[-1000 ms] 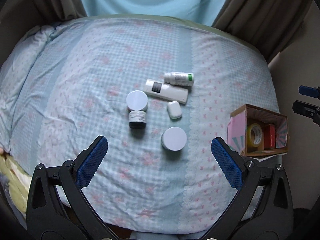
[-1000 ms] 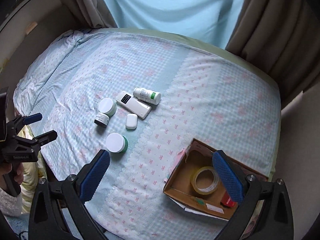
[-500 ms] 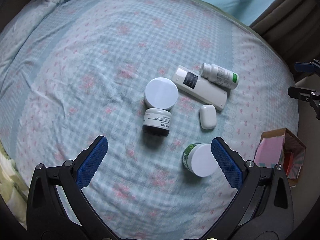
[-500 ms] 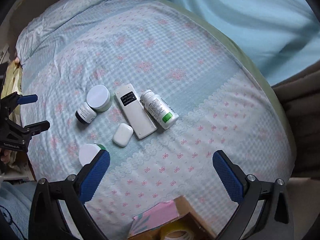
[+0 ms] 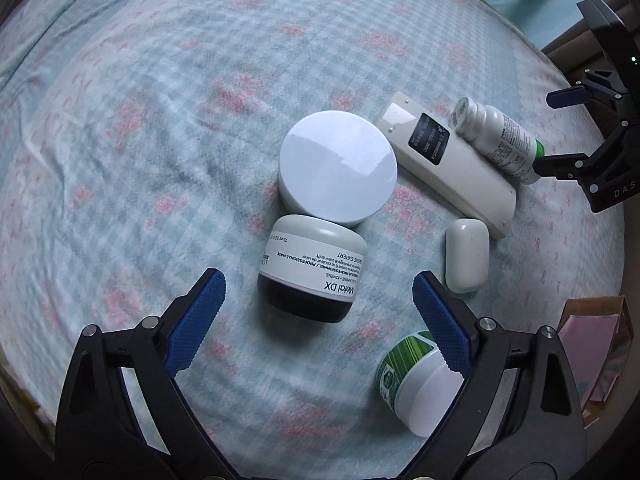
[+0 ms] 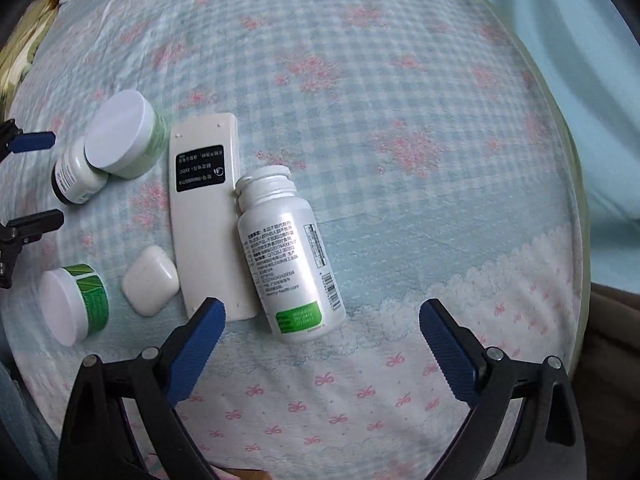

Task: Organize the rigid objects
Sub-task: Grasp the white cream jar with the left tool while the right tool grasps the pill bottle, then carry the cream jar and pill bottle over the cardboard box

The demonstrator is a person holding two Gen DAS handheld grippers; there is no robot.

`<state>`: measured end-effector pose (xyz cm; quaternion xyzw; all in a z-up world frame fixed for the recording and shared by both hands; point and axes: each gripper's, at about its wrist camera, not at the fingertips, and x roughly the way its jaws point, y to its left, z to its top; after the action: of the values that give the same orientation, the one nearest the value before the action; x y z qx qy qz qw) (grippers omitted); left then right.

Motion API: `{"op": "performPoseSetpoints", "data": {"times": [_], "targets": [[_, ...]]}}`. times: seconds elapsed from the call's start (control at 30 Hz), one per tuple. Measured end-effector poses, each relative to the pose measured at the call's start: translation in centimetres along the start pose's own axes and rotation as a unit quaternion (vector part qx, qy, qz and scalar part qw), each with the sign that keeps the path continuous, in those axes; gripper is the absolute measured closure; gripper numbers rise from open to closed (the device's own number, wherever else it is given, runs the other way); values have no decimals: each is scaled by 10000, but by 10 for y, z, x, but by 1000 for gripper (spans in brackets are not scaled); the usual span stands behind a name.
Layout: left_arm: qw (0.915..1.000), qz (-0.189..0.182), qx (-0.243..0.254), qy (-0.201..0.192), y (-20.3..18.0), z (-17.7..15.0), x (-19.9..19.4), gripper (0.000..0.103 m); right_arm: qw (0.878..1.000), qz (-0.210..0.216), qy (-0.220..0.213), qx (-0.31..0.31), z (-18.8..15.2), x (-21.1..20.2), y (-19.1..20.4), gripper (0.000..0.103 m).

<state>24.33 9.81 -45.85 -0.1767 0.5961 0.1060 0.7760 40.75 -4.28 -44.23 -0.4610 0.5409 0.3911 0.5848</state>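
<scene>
The left gripper (image 5: 316, 316) hangs wide open over a blue-checked bedspread (image 5: 140, 140) with pink flowers, its 2 blue pads either side of a Metal DX jar (image 5: 310, 268) lying tilted on its side, dark base toward the camera. Touching that jar's far end sits a white round-lidded jar (image 5: 338, 168). To the right lies a white remote control (image 5: 448, 160), with a white pill bottle (image 5: 498, 140) against its far side and a small white earbud case (image 5: 467, 254) just by its near end. A green-labelled jar (image 5: 416, 384) lies tipped at near right, partly behind the right pad. The right gripper (image 5: 550, 130) shows at the far right edge, parted, and a cardboard box (image 5: 592, 356) at the near right edge.
</scene>
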Motion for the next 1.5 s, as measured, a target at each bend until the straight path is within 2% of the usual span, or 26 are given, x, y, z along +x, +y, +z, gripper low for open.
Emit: {"op": "performPoseSetpoints", "data": {"times": [0.1,0.27,0.37,0.43,0.5,0.63,0.7,0.87,1.23,1.37,1.5], "targets": [[10000,34,24,34,-1,2,11,15,9996,-59,200,-197,6,15,0,16],[9999,53,134,84,-3,6,24,21,9983,-27,384,-440,14,31,4,17],[9997,51,202,125,-7,9,31,27,9970,113,513,-560,21,39,7,28],[9996,4,227,149,-8,11,34,30,9963,104,565,-632,25,43,9,29],[9994,-14,285,196,-11,12,39,34,9955,167,648,-678,31,47,10,35],[9990,20,393,190,-17,12,45,37,9936,137,809,-781,43,58,21,40],[9991,22,383,161,-17,12,45,46,9931,127,867,-777,47,61,24,45],[9990,-109,414,127,-13,13,45,46,9927,152,952,-723,51,62,37,55],[9993,-255,205,168,11,6,32,46,9950,-175,898,-395,52,62,64,56],[9994,-284,120,133,19,4,22,46,9965,-253,781,-142,50,44,63,57],[9995,-291,84,4,22,1,3,46,9974,-166,656,245,42,17,45,57]]}}
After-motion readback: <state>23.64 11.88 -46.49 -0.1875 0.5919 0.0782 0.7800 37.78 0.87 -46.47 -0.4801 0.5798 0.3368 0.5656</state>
